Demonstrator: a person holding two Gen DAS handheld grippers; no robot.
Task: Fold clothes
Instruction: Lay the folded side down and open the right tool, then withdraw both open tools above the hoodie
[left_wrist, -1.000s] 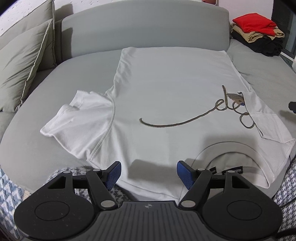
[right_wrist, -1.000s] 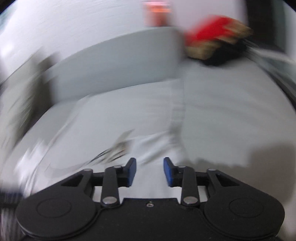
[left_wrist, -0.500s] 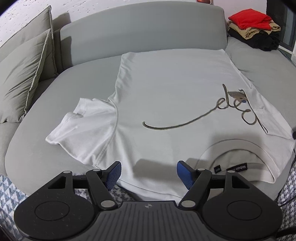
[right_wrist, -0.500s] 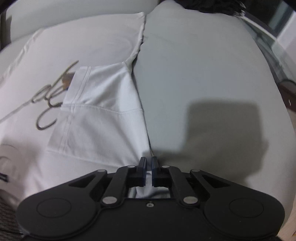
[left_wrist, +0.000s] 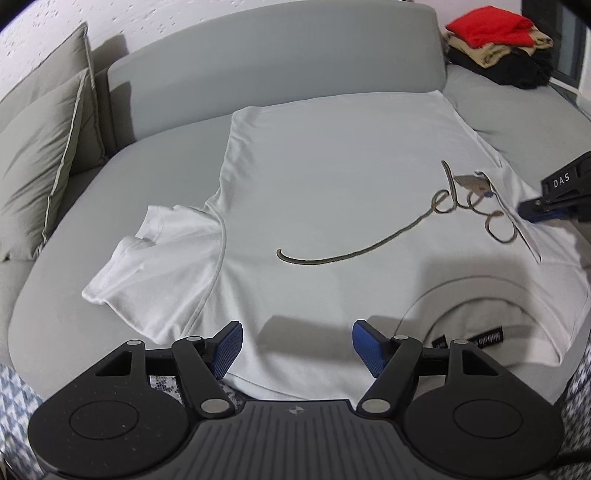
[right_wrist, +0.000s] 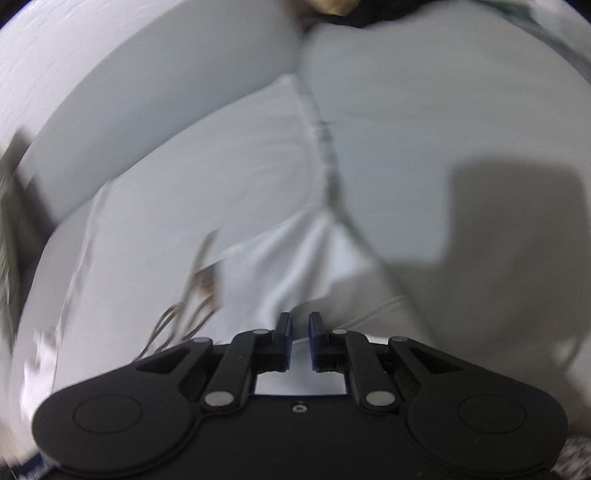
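A white T-shirt (left_wrist: 325, 192) with a brown script print lies spread on a grey sofa (left_wrist: 277, 74), collar toward me. Its left sleeve (left_wrist: 155, 251) lies out flat; the right sleeve (left_wrist: 528, 206) is folded in over the print. My left gripper (left_wrist: 295, 345) is open and empty, above the shirt's near shoulder edge. My right gripper (right_wrist: 299, 332) is shut on the right sleeve (right_wrist: 295, 266) and lifts it, bunching the cloth; it also shows at the right edge of the left wrist view (left_wrist: 546, 210). The right wrist view is motion-blurred.
Grey cushions (left_wrist: 40, 155) lean at the sofa's left end. A stack of folded clothes, red on top (left_wrist: 495, 33), sits at the back right. A blue-and-white patterned rug (left_wrist: 14, 398) lies below the sofa's front edge.
My right gripper closed on the right sleeve and has lifted it inward over the print. My left gripper has drawn back slightly and stays open.
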